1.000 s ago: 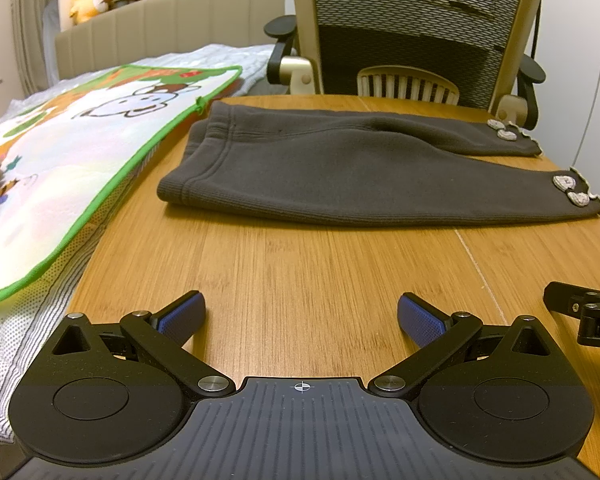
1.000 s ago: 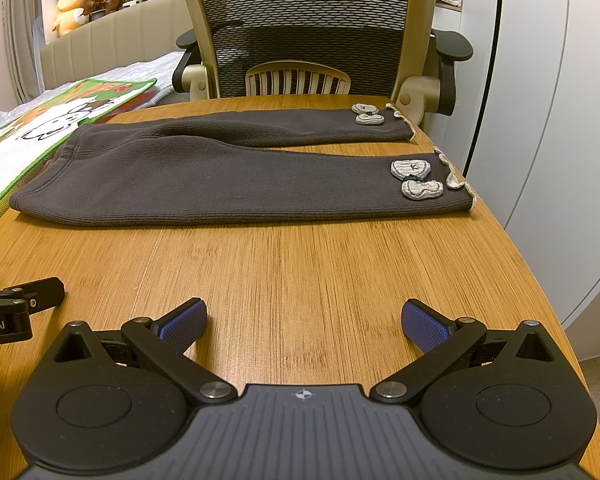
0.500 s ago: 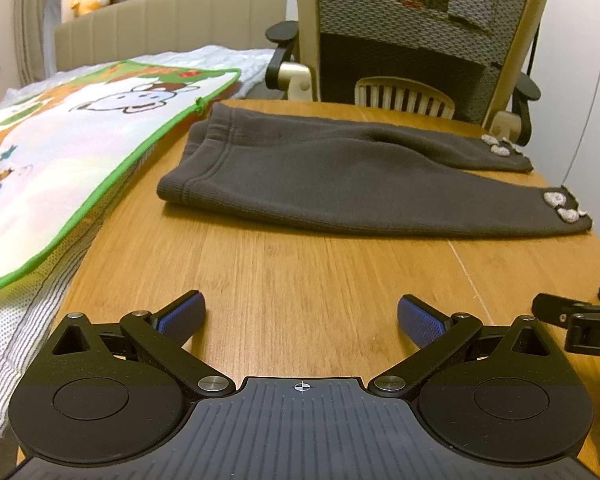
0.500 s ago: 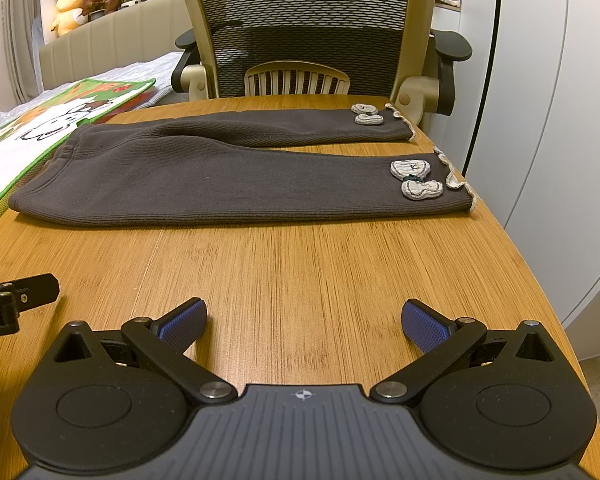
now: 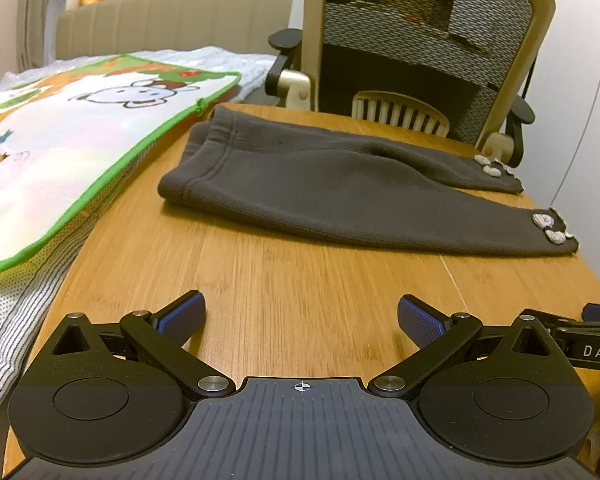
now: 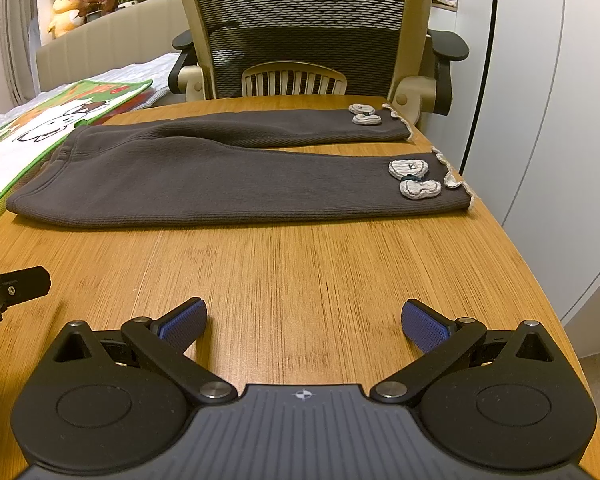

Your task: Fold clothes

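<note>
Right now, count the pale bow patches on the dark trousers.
2: one bow patch at the near leg's cuff, one bow patch at the far leg's cuff, both on the dark trousers. Undersides are hidden.

Both wrist views look low across the table (image 5: 340,300), sharing the trousers (image 6: 220,184).

Ribbed cloth trousers (image 6: 228,184) (matt), wood table (image 6: 320,272)
</note>
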A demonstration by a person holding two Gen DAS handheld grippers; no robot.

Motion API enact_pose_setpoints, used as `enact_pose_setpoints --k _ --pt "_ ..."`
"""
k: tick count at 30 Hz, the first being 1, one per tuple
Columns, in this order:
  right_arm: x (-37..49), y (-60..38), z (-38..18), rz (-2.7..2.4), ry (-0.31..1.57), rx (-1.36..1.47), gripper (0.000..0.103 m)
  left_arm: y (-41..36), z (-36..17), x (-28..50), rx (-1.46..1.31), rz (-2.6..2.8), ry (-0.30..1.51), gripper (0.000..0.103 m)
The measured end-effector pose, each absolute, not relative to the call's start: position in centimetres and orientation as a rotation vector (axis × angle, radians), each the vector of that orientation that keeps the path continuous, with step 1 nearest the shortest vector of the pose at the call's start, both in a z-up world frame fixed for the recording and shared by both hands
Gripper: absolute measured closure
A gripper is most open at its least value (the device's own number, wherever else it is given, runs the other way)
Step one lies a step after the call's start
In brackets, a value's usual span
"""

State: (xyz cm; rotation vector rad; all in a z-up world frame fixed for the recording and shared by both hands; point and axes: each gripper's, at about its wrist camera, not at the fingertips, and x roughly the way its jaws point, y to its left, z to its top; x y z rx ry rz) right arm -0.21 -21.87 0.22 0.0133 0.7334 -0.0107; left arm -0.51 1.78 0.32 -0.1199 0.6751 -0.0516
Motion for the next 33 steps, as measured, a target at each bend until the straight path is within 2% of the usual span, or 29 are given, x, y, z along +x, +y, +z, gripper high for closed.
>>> enact_pose_setpoints --k 33 --pt "-0.20 -21.92 0.19 -0.022 0.733 0.014 0.000 0.95 0.23 -0.39 -0.072 -0.034 0.690 0.000"
